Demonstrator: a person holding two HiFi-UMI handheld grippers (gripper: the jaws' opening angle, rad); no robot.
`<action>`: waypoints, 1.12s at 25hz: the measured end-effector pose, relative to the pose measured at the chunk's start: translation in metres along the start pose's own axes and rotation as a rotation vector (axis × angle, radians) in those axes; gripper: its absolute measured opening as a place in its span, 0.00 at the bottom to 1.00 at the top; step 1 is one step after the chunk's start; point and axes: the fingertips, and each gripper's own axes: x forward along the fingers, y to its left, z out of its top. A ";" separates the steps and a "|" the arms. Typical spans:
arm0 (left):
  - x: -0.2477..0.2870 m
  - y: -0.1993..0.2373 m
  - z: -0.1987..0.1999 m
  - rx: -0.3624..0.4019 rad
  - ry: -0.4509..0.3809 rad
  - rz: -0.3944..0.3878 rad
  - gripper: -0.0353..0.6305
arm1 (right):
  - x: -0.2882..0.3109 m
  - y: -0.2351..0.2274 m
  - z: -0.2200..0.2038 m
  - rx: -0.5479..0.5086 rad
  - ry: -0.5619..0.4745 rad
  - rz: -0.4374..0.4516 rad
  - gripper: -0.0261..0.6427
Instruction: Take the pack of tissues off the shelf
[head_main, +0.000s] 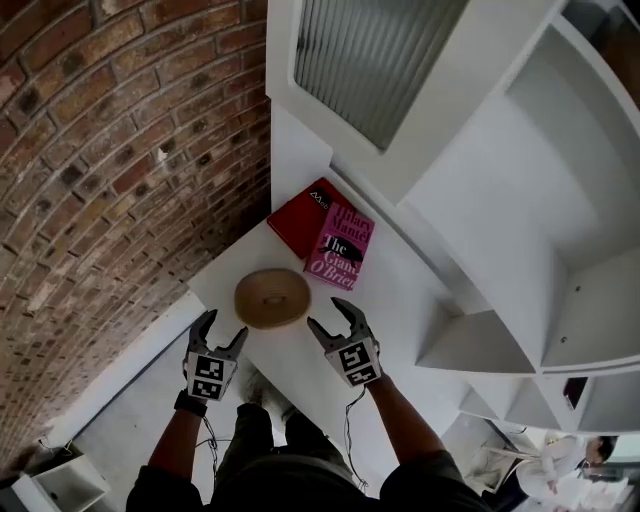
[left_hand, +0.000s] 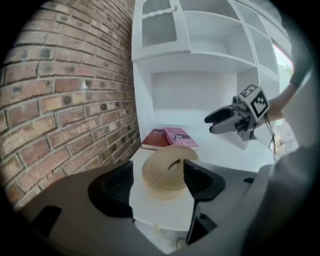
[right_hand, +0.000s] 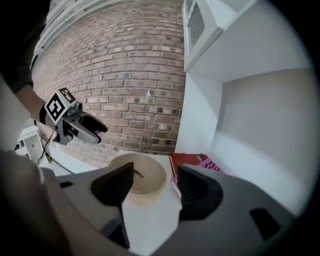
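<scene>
White shelf (head_main: 400, 300) | 1 red book (head_main: 298, 218) | 1 pink book (head_main: 342, 246) | 1 woven disc (head_main: 272, 297) | left gripper (head_main: 225, 325), right gripper (head_main: 330, 313): fingers apart, empty

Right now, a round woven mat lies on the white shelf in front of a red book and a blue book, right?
The second book is pink, not blue; the head view shows it. The round woven mat does lie on the white shelf before the red book.

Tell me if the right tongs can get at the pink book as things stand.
Probably yes: the right tongs are open and empty, with only bare shelf between them and the pink book; the woven disc lies to one side.
</scene>
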 end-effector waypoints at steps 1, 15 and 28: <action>-0.007 -0.001 0.012 0.007 -0.025 0.005 0.51 | -0.008 0.000 0.011 -0.007 -0.021 -0.011 0.44; -0.083 -0.014 0.114 0.079 -0.263 0.036 0.15 | -0.087 -0.003 0.106 -0.064 -0.202 -0.153 0.12; -0.117 -0.029 0.135 0.130 -0.337 0.025 0.06 | -0.122 0.003 0.133 -0.046 -0.247 -0.208 0.04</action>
